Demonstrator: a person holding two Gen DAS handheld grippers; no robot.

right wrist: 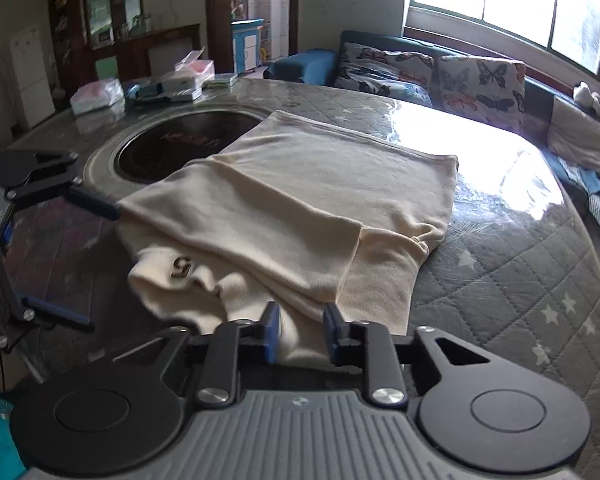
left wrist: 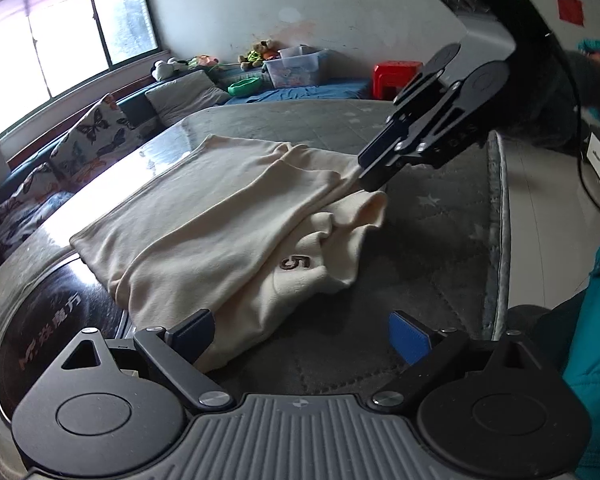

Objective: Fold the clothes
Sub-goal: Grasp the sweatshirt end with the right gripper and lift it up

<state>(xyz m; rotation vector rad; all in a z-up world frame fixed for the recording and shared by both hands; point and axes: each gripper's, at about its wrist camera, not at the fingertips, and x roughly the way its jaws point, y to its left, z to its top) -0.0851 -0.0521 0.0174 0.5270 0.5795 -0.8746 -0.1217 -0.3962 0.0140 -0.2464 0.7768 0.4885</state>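
Observation:
A cream garment [left wrist: 220, 220] [right wrist: 300, 184] with a brown "5" patch [left wrist: 296, 263] lies on the table, one side folded over the middle. My left gripper [left wrist: 302, 322] stands wide open at the garment's near edge, and its left finger [left wrist: 196, 330] touches the fabric. In the right wrist view the left gripper [right wrist: 102, 268] sits at the garment's left side. My right gripper [right wrist: 302, 320] hovers over the folded layer's corner, jaws slightly apart, with cloth lying between the pads without being pressed. In the left wrist view the right gripper [left wrist: 364, 170] points down at that corner.
The table has a grey quilted star mat [left wrist: 440, 220] and a black round cooktop [right wrist: 188, 148] partly under the garment. Tissue packs and boxes [right wrist: 100, 94] sit at the far side. A sofa with butterfly cushions [right wrist: 480, 76] runs beside it. A teal sleeve [left wrist: 596, 340] is at right.

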